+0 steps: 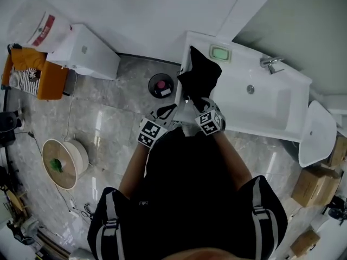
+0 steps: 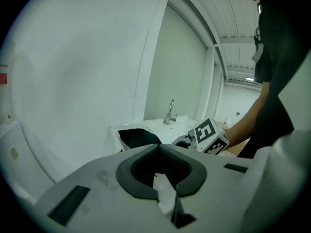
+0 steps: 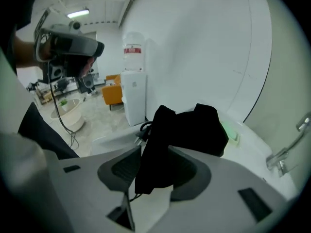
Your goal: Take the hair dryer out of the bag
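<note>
Looking down, head view: black bag [image 1: 201, 72] sat on tub [image 1: 274, 124] corner rim; left gripper [image 1: 171, 110] and right gripper [image 1: 194, 103] were close before it
Left gripper view: jaws met, empty; bag lay ahead on rim
Right gripper view: jaws stood wide, bag cloth hung between them; plug [image 3: 141, 135] poked out beside bag; dryer itself hidden

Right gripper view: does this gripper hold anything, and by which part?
Nothing firmly: the right gripper has jaws apart, and a hanging edge of the black bag lies loose between them.
</note>
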Action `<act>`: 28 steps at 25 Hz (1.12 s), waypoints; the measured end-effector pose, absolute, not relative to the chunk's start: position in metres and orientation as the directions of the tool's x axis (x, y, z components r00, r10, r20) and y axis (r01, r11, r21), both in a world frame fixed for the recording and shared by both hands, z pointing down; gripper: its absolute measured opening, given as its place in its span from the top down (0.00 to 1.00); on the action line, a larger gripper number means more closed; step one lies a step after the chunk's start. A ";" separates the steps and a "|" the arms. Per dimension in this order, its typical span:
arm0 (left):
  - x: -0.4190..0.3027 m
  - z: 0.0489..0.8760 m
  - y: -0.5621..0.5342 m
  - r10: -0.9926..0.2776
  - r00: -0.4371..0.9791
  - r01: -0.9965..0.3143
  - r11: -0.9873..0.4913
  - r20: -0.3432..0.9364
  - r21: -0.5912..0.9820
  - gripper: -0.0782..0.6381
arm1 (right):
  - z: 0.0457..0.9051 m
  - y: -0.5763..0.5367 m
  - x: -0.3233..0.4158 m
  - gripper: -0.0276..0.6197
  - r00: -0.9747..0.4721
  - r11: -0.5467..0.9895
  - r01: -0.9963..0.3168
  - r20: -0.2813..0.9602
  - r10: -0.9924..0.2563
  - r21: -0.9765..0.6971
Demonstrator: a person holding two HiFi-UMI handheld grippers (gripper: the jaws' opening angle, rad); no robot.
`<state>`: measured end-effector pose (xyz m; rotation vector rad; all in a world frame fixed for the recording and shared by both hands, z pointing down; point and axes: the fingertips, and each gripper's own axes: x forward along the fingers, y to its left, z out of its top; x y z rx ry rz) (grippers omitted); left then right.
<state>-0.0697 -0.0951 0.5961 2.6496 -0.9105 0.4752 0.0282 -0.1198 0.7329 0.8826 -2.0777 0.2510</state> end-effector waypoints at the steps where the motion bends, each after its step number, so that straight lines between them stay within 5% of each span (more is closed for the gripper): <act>1: -0.071 0.597 -0.098 -0.528 0.749 -0.627 -0.760 0.401 0.171 0.87 | 0.737 -0.120 0.028 0.60 -0.372 0.731 -0.664 0.780 -0.503 0.155; 8: -0.081 0.602 -0.107 -0.521 0.759 -0.619 -0.764 0.391 0.184 0.87 | 0.757 -0.130 0.032 0.53 -0.237 0.696 -0.673 0.817 -0.525 0.252; 10: -0.083 0.605 -0.105 -0.519 0.757 -0.620 -0.763 0.397 0.184 0.87 | 0.755 -0.133 0.035 0.69 -0.217 0.682 -0.682 0.818 -0.533 0.263; 11: -0.084 0.607 -0.104 -0.520 0.754 -0.622 -0.761 0.402 0.183 0.87 | 0.752 -0.135 0.036 0.82 -0.225 0.672 -0.698 0.815 -0.534 0.248; 12: -0.085 0.610 -0.104 -0.522 0.750 -0.626 -0.758 0.407 0.183 0.87 | 0.748 -0.138 0.037 0.84 -0.242 0.658 -0.721 0.809 -0.535 0.219; 22: -0.071 0.624 -0.112 -0.514 0.733 -0.628 -0.762 0.446 0.155 0.87 | 0.699 -0.162 0.051 0.84 -0.394 0.509 -0.858 0.715 -0.578 -0.062; 28: -0.024 0.672 -0.132 -0.377 0.724 -0.544 -0.827 0.578 0.142 0.87 | 0.690 -0.164 0.056 0.84 -0.483 0.448 -0.861 0.665 -0.570 -0.241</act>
